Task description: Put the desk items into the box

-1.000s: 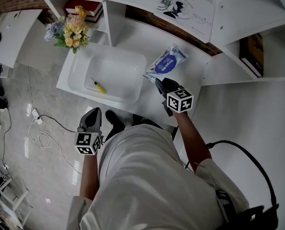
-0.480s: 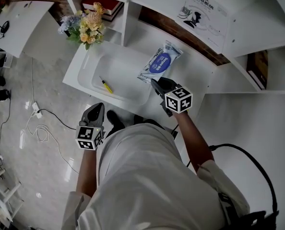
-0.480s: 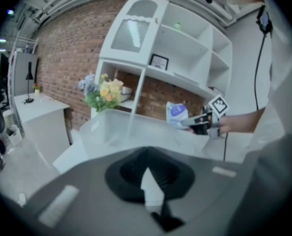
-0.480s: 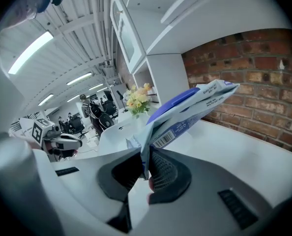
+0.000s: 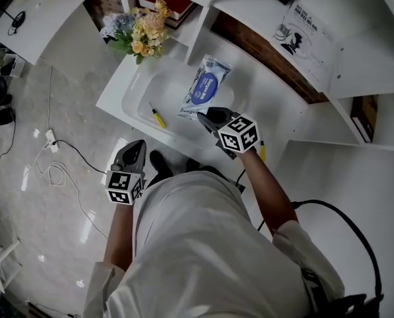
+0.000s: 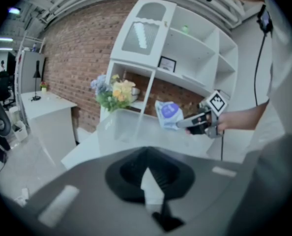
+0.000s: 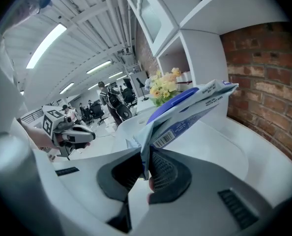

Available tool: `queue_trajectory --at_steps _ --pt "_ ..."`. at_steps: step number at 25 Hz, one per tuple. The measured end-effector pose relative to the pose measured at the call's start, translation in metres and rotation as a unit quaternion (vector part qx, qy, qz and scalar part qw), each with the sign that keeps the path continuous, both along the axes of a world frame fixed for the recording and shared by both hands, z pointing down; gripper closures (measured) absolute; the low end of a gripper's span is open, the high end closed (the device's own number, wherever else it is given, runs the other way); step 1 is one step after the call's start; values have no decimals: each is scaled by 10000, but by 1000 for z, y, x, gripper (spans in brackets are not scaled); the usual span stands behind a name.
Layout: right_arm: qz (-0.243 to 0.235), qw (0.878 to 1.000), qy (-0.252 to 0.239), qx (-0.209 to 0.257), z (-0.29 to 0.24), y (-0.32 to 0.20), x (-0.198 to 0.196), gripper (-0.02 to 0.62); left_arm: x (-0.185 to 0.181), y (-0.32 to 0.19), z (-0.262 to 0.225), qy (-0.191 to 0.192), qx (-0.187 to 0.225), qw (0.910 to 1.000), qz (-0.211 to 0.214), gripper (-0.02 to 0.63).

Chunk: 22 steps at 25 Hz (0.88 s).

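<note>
right tongs (image 7: 145, 157) pinch the wipes pack (image 7: 186, 111) over the box (image 5: 132, 103).

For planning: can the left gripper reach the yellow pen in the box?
Probably yes: the left gripper is empty near the open box, and the wipes pack hangs beside the yellow pen, not over it.

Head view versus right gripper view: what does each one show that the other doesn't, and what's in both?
Only the head view: a yellow pen lying in the box, and cables on the floor. Only the right gripper view: the right gripper shut on the wipes pack's edge, plus people and office chairs far behind. Both: the wipes pack, box, flowers and left gripper.
</note>
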State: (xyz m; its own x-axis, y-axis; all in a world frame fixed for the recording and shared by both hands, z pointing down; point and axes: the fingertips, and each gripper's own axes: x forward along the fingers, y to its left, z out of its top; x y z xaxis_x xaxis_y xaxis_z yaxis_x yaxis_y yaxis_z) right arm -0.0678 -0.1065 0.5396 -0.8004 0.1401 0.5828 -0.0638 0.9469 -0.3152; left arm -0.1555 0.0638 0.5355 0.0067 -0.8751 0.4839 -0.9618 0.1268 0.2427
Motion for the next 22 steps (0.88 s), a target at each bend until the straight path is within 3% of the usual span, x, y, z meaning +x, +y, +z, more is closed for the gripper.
queue_trajectory --at_steps 16,22 --pt "-1358 9879 732 -156 35 33 -46 571 -34 15 8 85 -63 9995 -306 603" --pt "-1805 9767 1144 -206 61 43 -59 571 -43 15 10 126 -94 9992 -359 603"
